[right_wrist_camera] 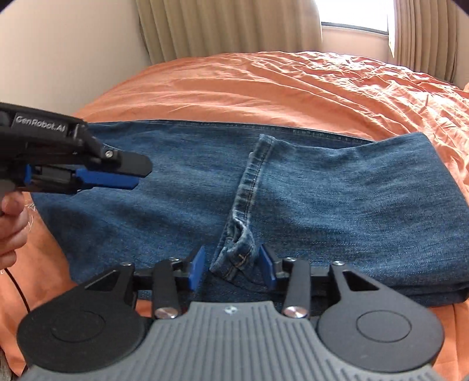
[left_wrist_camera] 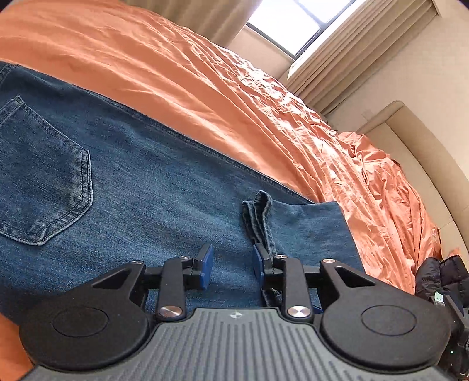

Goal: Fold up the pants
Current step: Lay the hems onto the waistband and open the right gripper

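Blue jeans [left_wrist_camera: 140, 181] lie folded on an orange bed, back pocket [left_wrist_camera: 44, 175] up at the left; they also show in the right wrist view [right_wrist_camera: 337, 199]. The leg hem [right_wrist_camera: 252, 181] lies across the folded stack. My left gripper [left_wrist_camera: 233, 263] is open just above the denim, the hem [left_wrist_camera: 259, 217] by its right finger. It shows from the side in the right wrist view [right_wrist_camera: 129, 173]. My right gripper [right_wrist_camera: 233, 263] is open, with the hem's bunched end [right_wrist_camera: 234, 255] between its fingers, not clamped.
The orange bedspread [right_wrist_camera: 263, 88] is wrinkled around the jeans. Curtains [right_wrist_camera: 228, 26] and a window stand behind the bed. A beige headboard [left_wrist_camera: 425, 164] is at the right. A dark padded garment [left_wrist_camera: 439, 275] lies at the bed's right edge.
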The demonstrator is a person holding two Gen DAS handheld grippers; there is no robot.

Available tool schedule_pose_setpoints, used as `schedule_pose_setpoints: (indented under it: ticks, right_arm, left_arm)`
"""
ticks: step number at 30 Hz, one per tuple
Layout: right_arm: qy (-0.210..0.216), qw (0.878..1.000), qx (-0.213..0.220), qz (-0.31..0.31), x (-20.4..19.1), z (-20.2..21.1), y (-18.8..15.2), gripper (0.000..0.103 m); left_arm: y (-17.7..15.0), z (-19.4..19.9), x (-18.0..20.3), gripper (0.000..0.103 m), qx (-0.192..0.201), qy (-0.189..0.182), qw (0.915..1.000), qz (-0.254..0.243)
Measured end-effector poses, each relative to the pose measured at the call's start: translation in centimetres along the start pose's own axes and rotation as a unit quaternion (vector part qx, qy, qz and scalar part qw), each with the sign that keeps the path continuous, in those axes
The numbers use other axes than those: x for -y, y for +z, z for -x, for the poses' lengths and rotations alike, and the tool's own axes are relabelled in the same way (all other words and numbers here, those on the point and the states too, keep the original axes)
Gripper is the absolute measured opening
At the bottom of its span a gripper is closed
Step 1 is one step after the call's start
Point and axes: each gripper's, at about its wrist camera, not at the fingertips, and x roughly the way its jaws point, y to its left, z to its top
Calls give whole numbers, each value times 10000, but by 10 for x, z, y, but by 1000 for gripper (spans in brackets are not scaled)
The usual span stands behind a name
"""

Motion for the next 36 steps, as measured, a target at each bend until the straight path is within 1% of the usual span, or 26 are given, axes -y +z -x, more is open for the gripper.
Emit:
schedule_pose_setpoints:
  ticks: [2, 5, 7, 9, 10, 11, 12, 13, 15, 17, 20, 22, 24, 25, 26, 27, 28, 30, 32, 34, 36]
  right_arm:
    - [256, 9996, 100, -94, 2, 6, 4, 46]
    - [420, 9975, 468, -328, 10, 23, 9, 44]
    - [357, 9948, 779, -553, 21, 36, 13, 44]
    - [98, 9923, 939, -801, 34, 42, 17, 44]
    - [-100, 9914, 918, -924, 39, 46, 16, 42]
    - [-264, 9904, 862, -1049, 46, 44, 17, 34]
    - [-337, 9895, 801, -1155, 52, 41, 17, 27]
    - [-377, 9881, 731, -1299, 59, 39, 17, 25]
    - [-429, 9862, 687, -1442, 68, 35, 16, 25]
    - [-532, 9858, 748, -1407, 70, 33, 16, 26]
    - [-684, 9849, 871, -1333, 76, 33, 15, 26]
    - [-700, 9833, 917, -1409, 84, 31, 15, 26]
    - [-690, 9813, 898, -1559, 94, 27, 14, 26]
    - [-679, 9800, 895, -1644, 99, 25, 14, 26]
    - [-679, 9788, 888, -1714, 104, 23, 14, 26]
    - [-701, 9780, 875, -1759, 108, 21, 14, 26]
    - [-718, 9773, 872, -1791, 111, 20, 15, 26]
    - [-749, 9756, 914, -1852, 118, 20, 16, 26]
    - [-810, 9742, 989, -1863, 122, 25, 17, 26]
    - [-885, 9728, 1096, -1838, 126, 33, 19, 25]
    - [-1001, 9716, 1223, -1761, 130, 42, 23, 23]
  left_arm:
    - [0, 0, -2, 33, 48, -20, 10000, 45]
    - [1, 1, -6, 34, 142, -63, 9997, 171]
    - [2, 2, -9, 34, 202, -158, 9993, 272]
    - [2, -2, -9, 35, 196, -340, 9985, 390]
    - [2, -5, -9, 37, 163, -449, 9979, 428]
    - [3, -10, -6, 42, 99, -567, 9973, 459]
    - [3, -15, -4, 43, 23, -645, 9968, 468]
    - [4, -24, 0, 44, -69, -706, 9965, 453]
    - [6, -39, 7, 45, -127, -731, 9962, 451]
    - [8, -55, 9, 46, -156, -748, 9957, 519]
    - [12, -82, 6, 46, -291, -701, 9948, 673]
    - [12, -99, 0, 46, -345, -670, 9937, 831]
    - [14, -112, -4, 46, -320, -714, 9921, 981]
    - [15, -117, -5, 42, -302, -736, 9918, 1002]
    - [15, -122, -3, 32, -302, -719, 9923, 966]
    - [15, -124, -1, 25, -255, -624, 9940, 858]
    - [15, -124, 2, 12, -174, -540, 9958, 714]
    - [14, -120, 6, 8, -52, -528, 9966, 626]
    - [15, -108, 16, 6, 148, -579, 9972, 447]
    - [23, -93, 34, 6, 400, -687, 9968, 67]
    - [34, -80, 56, 6, 578, -626, 9955, -417]
